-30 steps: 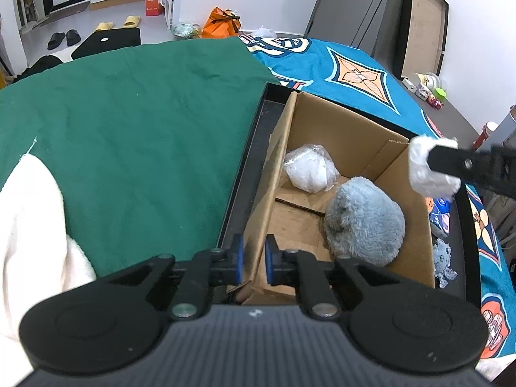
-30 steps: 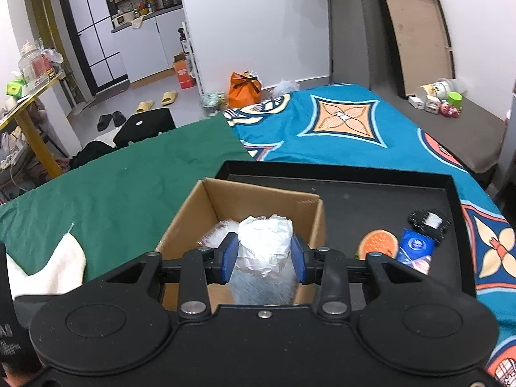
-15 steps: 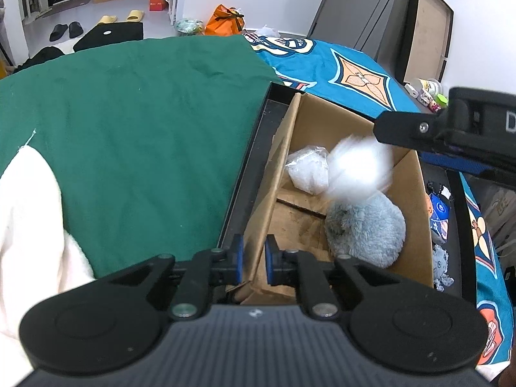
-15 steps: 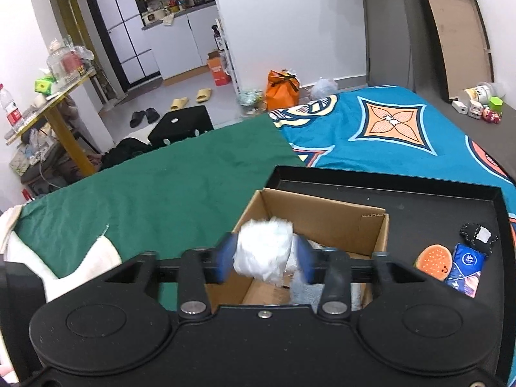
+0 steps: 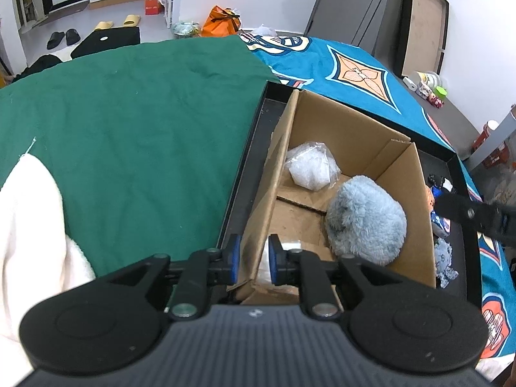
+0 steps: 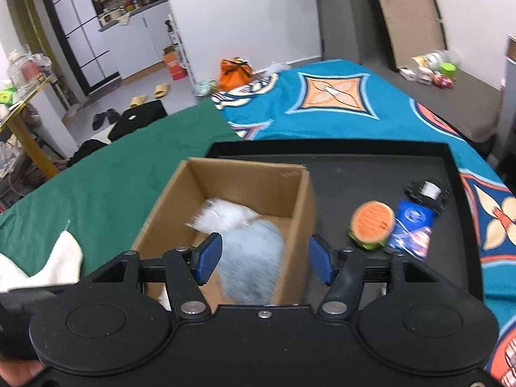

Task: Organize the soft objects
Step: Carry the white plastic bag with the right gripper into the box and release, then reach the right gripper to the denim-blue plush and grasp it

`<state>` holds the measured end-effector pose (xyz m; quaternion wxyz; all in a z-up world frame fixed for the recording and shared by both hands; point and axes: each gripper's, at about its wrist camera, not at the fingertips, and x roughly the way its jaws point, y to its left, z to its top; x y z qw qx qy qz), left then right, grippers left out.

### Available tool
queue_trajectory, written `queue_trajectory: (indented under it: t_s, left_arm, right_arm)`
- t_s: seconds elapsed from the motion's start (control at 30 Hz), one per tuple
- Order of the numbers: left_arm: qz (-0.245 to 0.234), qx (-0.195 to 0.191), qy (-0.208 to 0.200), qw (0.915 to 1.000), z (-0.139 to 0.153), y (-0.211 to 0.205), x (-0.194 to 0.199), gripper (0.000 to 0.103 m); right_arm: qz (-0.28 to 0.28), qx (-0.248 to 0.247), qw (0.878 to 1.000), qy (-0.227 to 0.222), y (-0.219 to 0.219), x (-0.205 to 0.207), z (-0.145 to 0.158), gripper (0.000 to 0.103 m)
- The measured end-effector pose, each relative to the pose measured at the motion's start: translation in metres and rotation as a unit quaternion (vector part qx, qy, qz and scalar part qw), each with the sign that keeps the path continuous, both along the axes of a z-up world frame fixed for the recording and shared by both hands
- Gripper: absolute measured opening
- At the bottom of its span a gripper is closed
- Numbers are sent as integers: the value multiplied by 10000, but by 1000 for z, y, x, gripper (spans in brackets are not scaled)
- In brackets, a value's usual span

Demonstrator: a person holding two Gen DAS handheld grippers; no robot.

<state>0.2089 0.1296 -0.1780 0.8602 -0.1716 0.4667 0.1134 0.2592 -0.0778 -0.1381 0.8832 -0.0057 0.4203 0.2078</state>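
Soft items light, compressible; take across bulk, gentle pinch.

Box (image 5: 354, 135) on black tray (image 6: 371, 174). Inside: blue plush (image 5: 366, 219), white bag (image 5: 311, 167), second white bundle (image 5: 266, 264) at near corner.

Left gripper (image 5: 252, 259): jaws opening, near wall of box between pads; contact appears maintained.

Right gripper (image 6: 263, 259): jaws spread and opening, nothing between them, above box.

Outside box, on tray: burger toy (image 6: 372, 224), blue packet (image 6: 411, 229), black-white item (image 6: 425, 192).
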Motion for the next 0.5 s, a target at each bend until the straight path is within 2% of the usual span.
queue_trajectory:
  t_s: [0.1, 0.17, 0.5]
  left_arm:
    - [-25, 71, 24, 10000, 0, -2, 0, 18]
    - [-43, 128, 41, 9999, 1, -4, 1, 26]
    - [-180, 688, 68, 9974, 6, -21, 1, 44]
  right_arm:
    - [-136, -32, 9999, 41, -14, -3, -5, 65]
    - [-218, -85, 9997, 68, -21, -6, -9, 69]
    - [-423, -130, 9990, 58, -52, -11, -21, 69]
